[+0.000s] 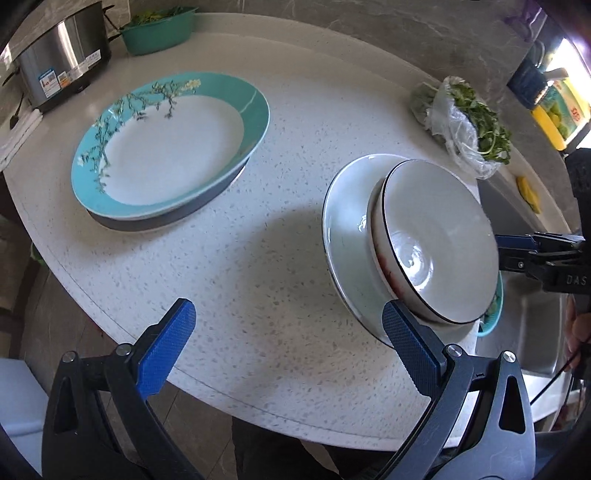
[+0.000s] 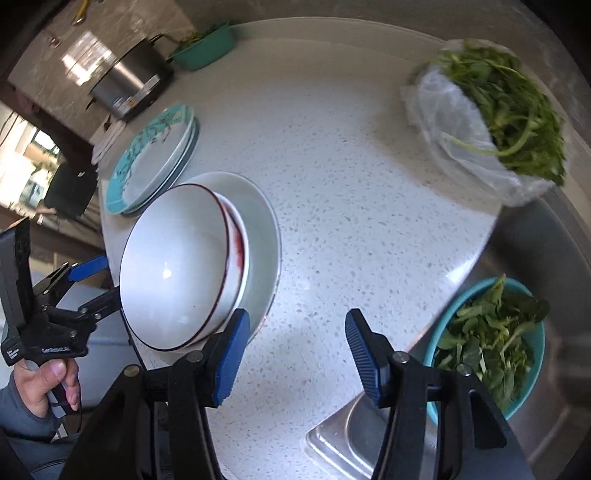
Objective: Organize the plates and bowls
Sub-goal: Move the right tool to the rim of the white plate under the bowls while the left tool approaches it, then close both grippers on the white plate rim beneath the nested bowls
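A white plate (image 1: 340, 221) (image 2: 264, 236) lies near the counter's edge by the sink. It carries two nested white bowls (image 1: 436, 240) (image 2: 177, 266); the upper has a dark rim, the lower a red smear. Further left, a teal-rimmed floral plate (image 1: 166, 155) (image 2: 155, 155) rests on a dark grey plate. My left gripper (image 1: 286, 310) (image 2: 107, 282) is open over bare counter, its right finger beside the white plate's near rim. My right gripper (image 2: 297, 317) (image 1: 504, 253) is open too, nothing between its pads, its left finger close to the bowls.
A steel pot (image 1: 62, 62) and a teal basin of greens (image 1: 159, 29) stand at the back left. A plastic bag of greens (image 1: 469, 125) lies at the back right. The steel sink (image 2: 554, 258) holds a teal bowl of greens (image 2: 491, 343). A hand (image 2: 55, 380) grips the left tool.
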Available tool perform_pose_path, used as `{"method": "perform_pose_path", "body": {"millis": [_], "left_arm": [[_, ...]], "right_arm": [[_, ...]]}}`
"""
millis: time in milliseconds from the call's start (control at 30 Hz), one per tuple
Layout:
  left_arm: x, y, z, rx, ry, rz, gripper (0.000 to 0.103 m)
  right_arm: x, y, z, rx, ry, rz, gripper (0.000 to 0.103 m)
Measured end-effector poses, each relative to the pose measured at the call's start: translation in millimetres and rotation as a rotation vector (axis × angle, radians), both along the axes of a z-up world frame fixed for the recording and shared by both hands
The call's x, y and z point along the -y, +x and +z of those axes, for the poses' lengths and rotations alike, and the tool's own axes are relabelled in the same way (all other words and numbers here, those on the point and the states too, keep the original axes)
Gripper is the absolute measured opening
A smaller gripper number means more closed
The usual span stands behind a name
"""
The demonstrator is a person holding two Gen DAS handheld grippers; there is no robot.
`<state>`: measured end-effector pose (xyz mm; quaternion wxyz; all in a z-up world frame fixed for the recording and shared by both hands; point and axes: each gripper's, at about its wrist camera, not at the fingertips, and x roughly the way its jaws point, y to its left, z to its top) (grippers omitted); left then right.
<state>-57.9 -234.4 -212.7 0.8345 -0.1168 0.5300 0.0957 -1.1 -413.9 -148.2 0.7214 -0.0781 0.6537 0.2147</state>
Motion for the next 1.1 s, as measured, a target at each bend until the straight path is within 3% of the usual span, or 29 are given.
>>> {"method": "perform_pose_path", "body": {"millis": [267, 400, 567, 733, 967, 1100], "left_arm": [[4, 14, -14, -0.045, 0.025, 0.029, 0.103], [-4, 22, -14, -0.024, 0.036, 0.049, 0.103], [-24, 36, -33, -0.076, -0.06, 0.073, 0.103], [-11, 44, -32, -0.07, 0.054, 0.029, 0.103], [2, 49, -42, -0.079, 0.075, 0.053, 0.101], [8, 52, -41, -0.055, 0.086, 0.043, 0.089]], "right_arm": [[-2, 11, -16, -0.028, -0.005, 0.031, 0.062], [0, 14, -19, -0.014, 0.019, 0.03, 0.062], [-2, 14, -22, 0.02, 0.067, 0.08, 0.058], [-3, 19, -27, 0.016, 0.082, 0.076, 0.056], [-7, 27, -40, 0.003, 0.109, 0.082, 0.056], [-7, 26, -46, -0.001, 0.134, 0.084, 0.055]]}}
